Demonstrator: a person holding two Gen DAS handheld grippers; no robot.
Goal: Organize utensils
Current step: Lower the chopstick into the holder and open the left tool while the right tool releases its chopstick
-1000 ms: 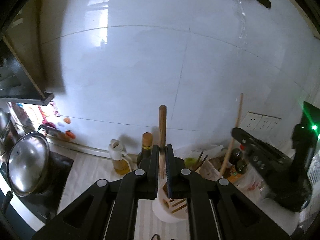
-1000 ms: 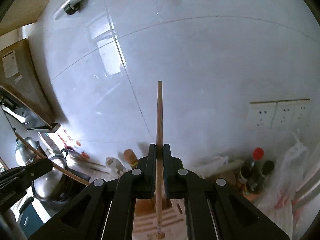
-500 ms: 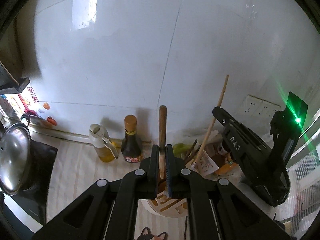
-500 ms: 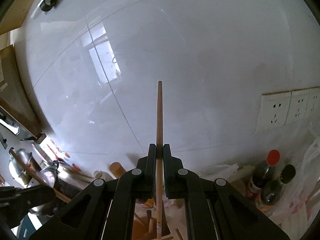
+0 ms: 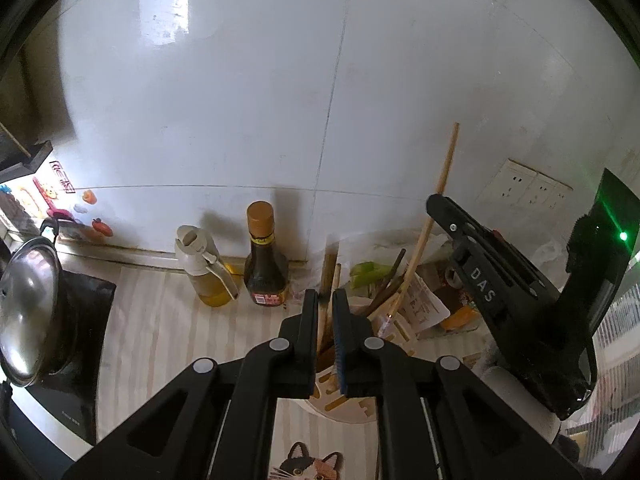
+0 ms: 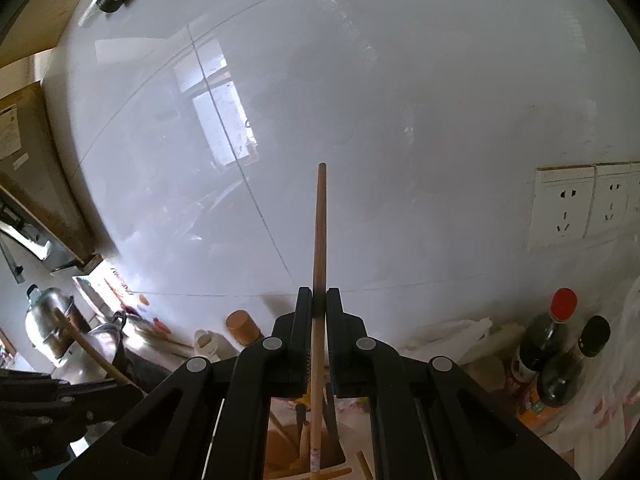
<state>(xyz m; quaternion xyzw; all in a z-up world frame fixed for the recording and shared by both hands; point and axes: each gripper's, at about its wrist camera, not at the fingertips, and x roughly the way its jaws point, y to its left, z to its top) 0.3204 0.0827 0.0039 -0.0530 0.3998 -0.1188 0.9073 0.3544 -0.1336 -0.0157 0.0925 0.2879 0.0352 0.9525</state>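
Observation:
My left gripper (image 5: 326,294) hangs over a white slotted utensil holder (image 5: 344,408) with several wooden sticks in it. Its jaws are opening. A dark wooden handle (image 5: 329,270) stands blurred between them, only a short stub above the tips, and the pads no longer pinch it. My right gripper (image 6: 319,292) is shut on a long thin wooden stick (image 6: 320,232) that points up at the wall. The stick's lower end reaches into the holder (image 6: 280,452). In the left wrist view the right gripper (image 5: 434,200) comes in from the right with its stick (image 5: 446,164).
An oil bottle (image 5: 200,268) and a soy sauce bottle (image 5: 264,264) stand by the white tiled wall. A lidded steel pot (image 5: 28,300) sits on a black cooker (image 5: 84,320) at left. Two dark bottles (image 6: 548,340), plastic bags and wall sockets (image 6: 564,212) are at right.
Both grippers have sunk toward the counter and the holder. The wooden handle has slid down between the left jaws and now shows far less above the tips. The right grip is unchanged.

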